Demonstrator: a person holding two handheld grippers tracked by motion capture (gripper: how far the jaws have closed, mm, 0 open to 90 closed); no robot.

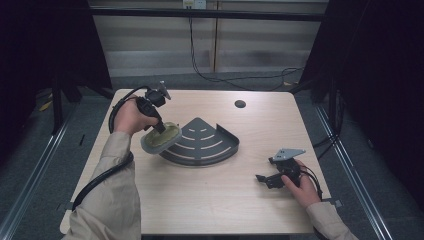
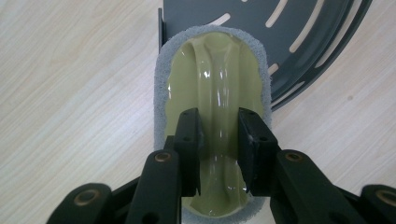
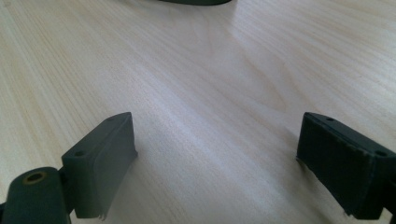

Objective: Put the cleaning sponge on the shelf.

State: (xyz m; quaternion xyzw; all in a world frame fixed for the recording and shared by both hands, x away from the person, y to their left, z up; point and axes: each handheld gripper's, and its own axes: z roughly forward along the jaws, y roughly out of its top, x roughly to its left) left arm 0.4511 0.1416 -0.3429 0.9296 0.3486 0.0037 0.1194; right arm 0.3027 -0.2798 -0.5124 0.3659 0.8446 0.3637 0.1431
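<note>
Partly hidden scrubber (image 2: 212, 93) (left tool's (image 2: 219, 135)) over rack (image 2: 299, 32)

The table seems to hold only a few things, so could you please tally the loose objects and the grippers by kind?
Scrubbing pad, green handle, grey sponge base: 1
Dark grey slotted corner rack: 1
Handheld grippers: 2, the left gripper shut on the pad's handle, the right gripper open above the bare table
Total: 4

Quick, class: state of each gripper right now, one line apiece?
Left gripper: closed on the raised handle of the green scrubbing pad, at the edge of the grey corner rack.
Right gripper: open, holding nothing, low over the table.
</note>
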